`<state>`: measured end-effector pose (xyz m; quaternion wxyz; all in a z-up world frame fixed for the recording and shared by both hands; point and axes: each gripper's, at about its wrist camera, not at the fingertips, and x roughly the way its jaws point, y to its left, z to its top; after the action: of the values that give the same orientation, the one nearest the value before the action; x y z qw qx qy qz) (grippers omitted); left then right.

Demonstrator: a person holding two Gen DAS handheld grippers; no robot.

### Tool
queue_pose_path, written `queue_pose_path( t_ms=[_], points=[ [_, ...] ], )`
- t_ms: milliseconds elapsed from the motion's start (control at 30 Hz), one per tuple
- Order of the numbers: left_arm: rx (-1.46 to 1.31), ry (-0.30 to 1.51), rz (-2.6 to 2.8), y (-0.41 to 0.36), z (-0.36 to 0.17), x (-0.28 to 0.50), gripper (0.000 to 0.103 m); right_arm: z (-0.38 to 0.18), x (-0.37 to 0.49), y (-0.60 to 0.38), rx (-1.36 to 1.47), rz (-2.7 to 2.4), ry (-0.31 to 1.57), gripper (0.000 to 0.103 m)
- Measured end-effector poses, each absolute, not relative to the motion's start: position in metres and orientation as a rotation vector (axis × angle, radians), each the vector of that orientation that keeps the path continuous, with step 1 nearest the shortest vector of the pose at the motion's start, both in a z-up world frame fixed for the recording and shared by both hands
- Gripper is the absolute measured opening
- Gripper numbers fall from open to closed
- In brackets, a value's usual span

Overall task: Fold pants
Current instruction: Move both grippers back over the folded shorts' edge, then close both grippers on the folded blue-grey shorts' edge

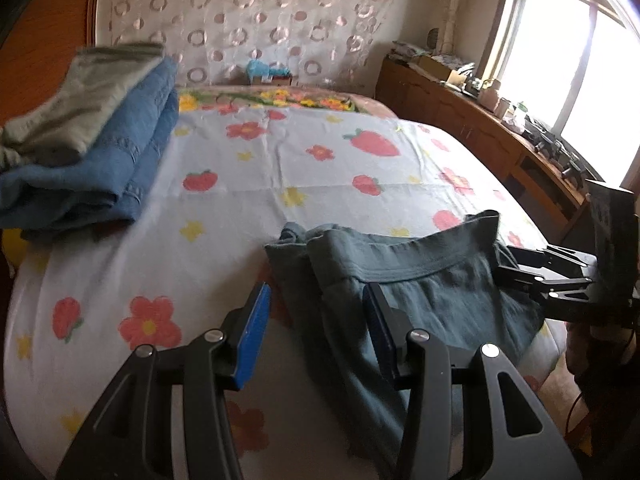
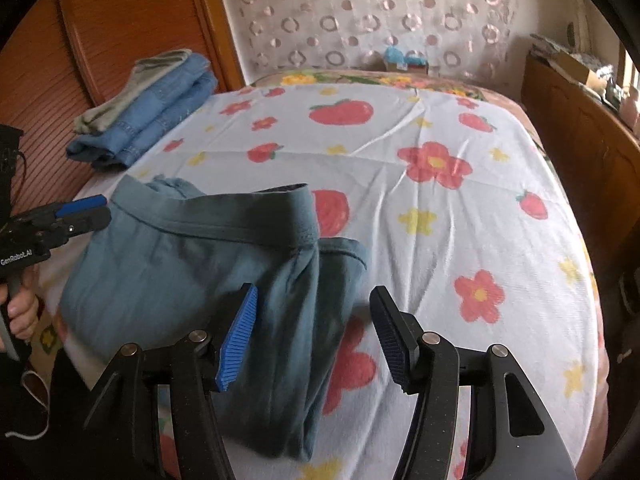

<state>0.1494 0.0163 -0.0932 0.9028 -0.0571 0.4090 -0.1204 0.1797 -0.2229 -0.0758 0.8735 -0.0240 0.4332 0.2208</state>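
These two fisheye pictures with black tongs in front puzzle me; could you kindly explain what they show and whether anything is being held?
There is no robot here: a person holds a two-finger gripper in each hand, and a small camera on each one looks forward along its fingers. One picture comes from the left gripper, the other from the right gripper. Each gripper also appears at the edge of the other's view.

Both look down at a bed with a flower-and-strawberry sheet. On it lie the teal pants, already folded over, waistband away from the person. At the far corner sits a stack of folded clothes, grey on blue.

Nothing is held: both grippers stand open above the pants, with no cloth pinched between the pads.
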Motion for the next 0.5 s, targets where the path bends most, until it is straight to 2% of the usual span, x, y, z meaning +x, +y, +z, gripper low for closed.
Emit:
queue_pose_path(
  t_ms=[267, 333, 400, 500],
  points=[
    [-0.146, 0.877, -0.262, 0.016, -0.108, 0.159, 0.047, -0.076, 0.181, -0.218, -0.056, 0.481, 0.897, 0.061],
    [-0.143, 0.871, -0.272, 0.015, -0.109, 0.159, 0.047, -0.077, 0.18, -0.216, -0.069, 0.483, 0.895, 0.056],
    [-0.145, 0.871, -0.279, 0.017, -0.109, 0.16, 0.047, -0.077, 0.18, -0.214, -0.087, 0.487, 0.894, 0.037],
    [-0.155, 0.866, -0.299, 0.017, -0.109, 0.161, 0.04, -0.077, 0.182, -0.215, -0.077, 0.506, 0.903, 0.022]
  ],
)
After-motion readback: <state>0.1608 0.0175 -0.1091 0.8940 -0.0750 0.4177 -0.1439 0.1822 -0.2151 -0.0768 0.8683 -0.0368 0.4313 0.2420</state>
